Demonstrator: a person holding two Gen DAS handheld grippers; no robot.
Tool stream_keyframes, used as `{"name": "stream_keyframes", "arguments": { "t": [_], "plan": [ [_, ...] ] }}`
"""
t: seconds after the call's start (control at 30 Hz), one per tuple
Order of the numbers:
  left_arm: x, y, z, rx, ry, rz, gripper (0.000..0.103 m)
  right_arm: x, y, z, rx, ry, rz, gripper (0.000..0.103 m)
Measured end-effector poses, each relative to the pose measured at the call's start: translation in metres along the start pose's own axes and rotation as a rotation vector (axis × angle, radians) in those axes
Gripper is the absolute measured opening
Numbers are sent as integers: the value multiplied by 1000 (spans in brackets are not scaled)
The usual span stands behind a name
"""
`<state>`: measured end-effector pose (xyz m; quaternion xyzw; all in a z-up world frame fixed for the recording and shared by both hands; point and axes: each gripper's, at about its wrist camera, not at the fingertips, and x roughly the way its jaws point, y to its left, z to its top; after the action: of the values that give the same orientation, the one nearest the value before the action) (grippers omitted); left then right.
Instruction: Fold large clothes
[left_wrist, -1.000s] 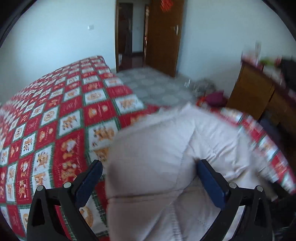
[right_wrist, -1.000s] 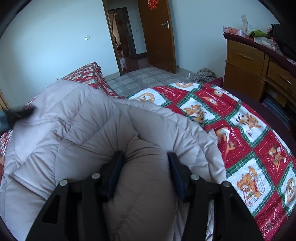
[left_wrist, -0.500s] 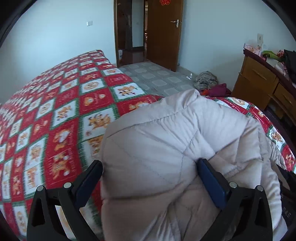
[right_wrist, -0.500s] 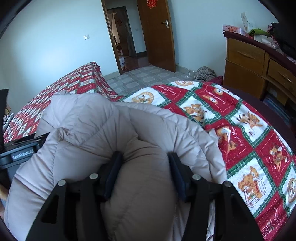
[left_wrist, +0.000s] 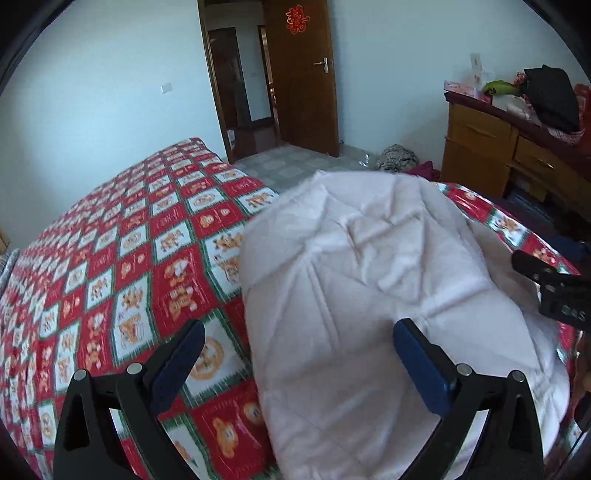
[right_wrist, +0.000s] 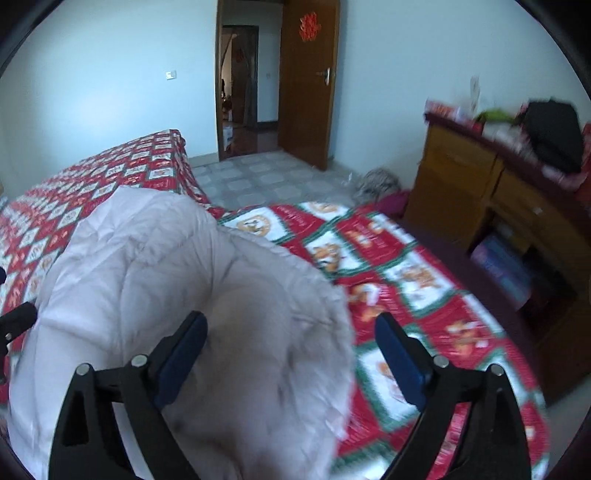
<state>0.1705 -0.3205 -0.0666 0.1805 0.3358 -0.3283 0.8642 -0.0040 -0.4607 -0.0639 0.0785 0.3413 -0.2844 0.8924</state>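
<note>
your right tool (right_wrist: 291, 350) has just sprung open and your left tool (left_wrist: 299, 362) gapes too, leaving the padded coat (left_wrist: 369, 280) bundled on the bed (left_wrist: 110, 258) so the fold sits

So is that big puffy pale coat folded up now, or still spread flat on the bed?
Folded up. The coat lies as a rounded, doubled-over bundle covering only part of the bedspread, not laid out flat.

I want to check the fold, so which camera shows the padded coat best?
The left wrist view: the coat lies sharp and almost whole on the bedspread, with its quilting seams clear. The right wrist view shows the coat closer and blurred, with its near end cut off by the frame edge.
</note>
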Motion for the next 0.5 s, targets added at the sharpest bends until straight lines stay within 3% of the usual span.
{"name": "stream_keyframes", "arguments": {
  "t": [0.23, 0.5],
  "plan": [
    [-28, 3, -33, -123, -10, 2, 102, -46, 0, -42, 24, -15, 58, 94],
    [-71, -6, -67, -98, -36, 37, 102, -75, -5, -77, 116, 1, 106, 97]
  ]
}}
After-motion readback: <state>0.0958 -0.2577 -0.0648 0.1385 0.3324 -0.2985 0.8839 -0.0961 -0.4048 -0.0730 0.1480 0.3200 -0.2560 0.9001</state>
